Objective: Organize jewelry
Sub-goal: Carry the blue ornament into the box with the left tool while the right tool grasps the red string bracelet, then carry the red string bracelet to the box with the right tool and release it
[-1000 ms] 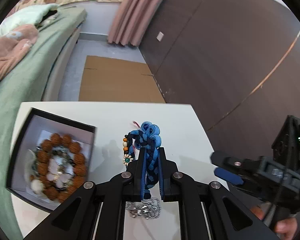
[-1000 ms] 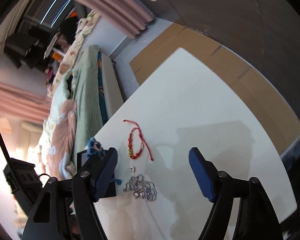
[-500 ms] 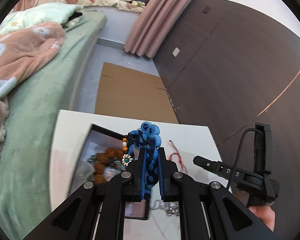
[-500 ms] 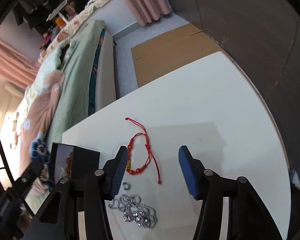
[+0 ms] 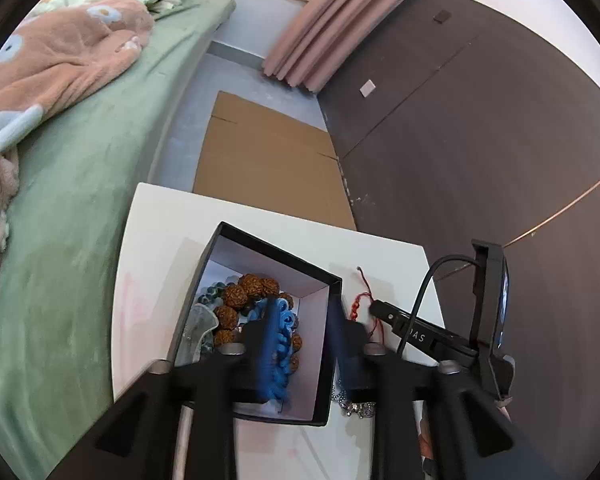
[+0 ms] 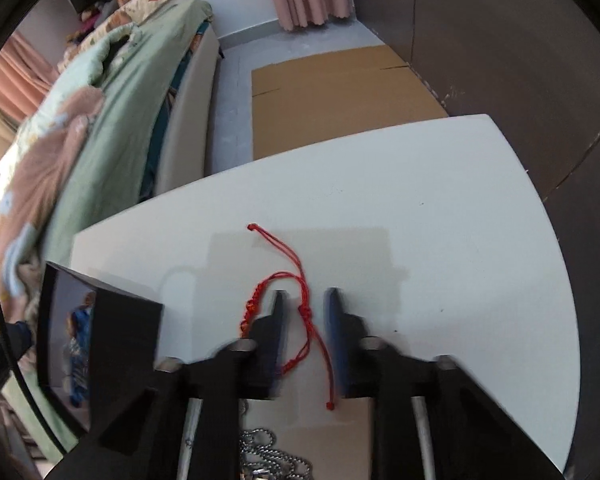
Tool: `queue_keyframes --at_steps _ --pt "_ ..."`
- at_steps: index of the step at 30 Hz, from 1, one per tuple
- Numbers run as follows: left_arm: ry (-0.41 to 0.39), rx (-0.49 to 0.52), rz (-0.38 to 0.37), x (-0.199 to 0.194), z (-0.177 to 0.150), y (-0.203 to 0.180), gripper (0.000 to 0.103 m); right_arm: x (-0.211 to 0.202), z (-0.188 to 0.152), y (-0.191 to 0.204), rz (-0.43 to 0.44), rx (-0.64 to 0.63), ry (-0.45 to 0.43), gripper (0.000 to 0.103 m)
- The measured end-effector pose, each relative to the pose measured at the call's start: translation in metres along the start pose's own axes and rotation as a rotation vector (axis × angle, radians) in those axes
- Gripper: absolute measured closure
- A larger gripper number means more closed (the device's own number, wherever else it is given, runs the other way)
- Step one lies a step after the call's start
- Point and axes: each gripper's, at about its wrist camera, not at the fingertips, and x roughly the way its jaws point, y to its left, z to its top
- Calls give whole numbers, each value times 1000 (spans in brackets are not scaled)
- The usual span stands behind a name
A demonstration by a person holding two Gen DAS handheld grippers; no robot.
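A black jewelry box with a white lining stands on the white table. It holds a brown bead bracelet and other pieces. My left gripper is open over the box, and the blue braided bracelet lies in the box beside its left finger. My right gripper is open and low over the table, its fingers on either side of a red string bracelet. The box also shows in the right wrist view at the left.
A silver chain lies on the table just behind the right gripper's fingers; it also shows in the left wrist view. A green bed runs along the left. Flattened cardboard lies on the floor beyond the table. A dark wall is at right.
My left gripper moved over the box and opened, letting the blue bracelet drop inside. My right gripper came down around the red string bracelet and its jaws narrowed.
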Motion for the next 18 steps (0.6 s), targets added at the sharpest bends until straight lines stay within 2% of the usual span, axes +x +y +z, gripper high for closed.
queue_keyframes --at_steps 1,2,4,8,9,14,18 --pt "-12 -3 2 -3 0 1 49 -1 0 -1 13 3 0 93" --pt "-29 -7 4 -7 -1 2 41 -2 -2 -3 29 11 6 96" --pt "-68 -16 11 -17 -1 4 37 -5 -2 -7 45 34 8 97" --pt "-94 -44 20 -27 0 12 34 -21 -6 -13 109 71 -38 97" --pt "-95 -55 25 -28 0 15 34 -29 -8 -14 134 75 -56 101" --pt "-110 -67 52 -28 2 23 34 -60 -13 -9 246 71 -149 101" --pt "-116 -83 49 -28 5 26 34 -76 -14 -1 271 43 -198 101"
